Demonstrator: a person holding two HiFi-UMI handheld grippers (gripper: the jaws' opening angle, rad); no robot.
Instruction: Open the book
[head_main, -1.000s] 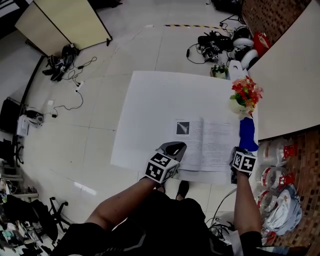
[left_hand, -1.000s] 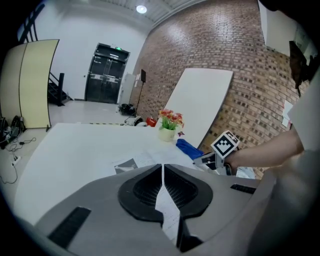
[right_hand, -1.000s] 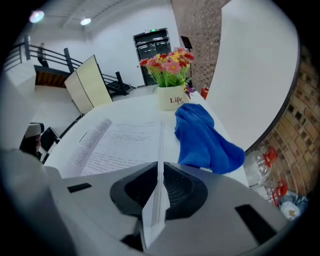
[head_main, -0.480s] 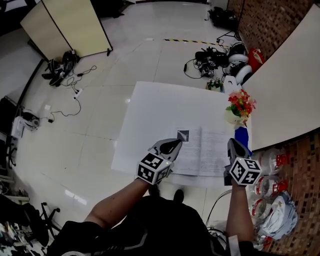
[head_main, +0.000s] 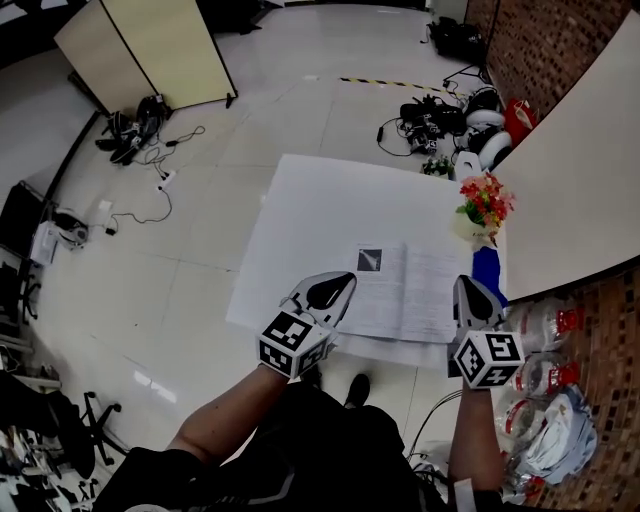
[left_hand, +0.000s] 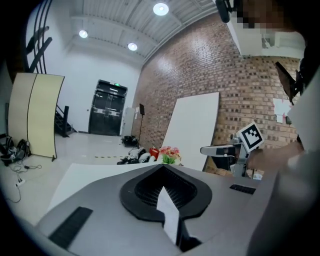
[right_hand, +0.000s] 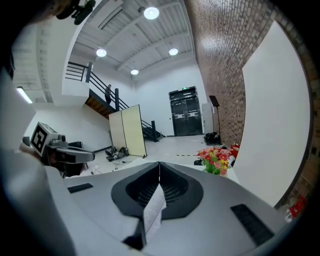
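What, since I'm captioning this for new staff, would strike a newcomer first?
The open book lies on the white table near its front edge, with the left gripper and right gripper, both shut, held above its sides. Bright red-orange flowers stand at the table's right edge.

Black top, grey left gripper (head_main: 340, 283), grey right gripper (head_main: 468, 288), 2 black-and-white marker cubes (head_main: 290, 343)
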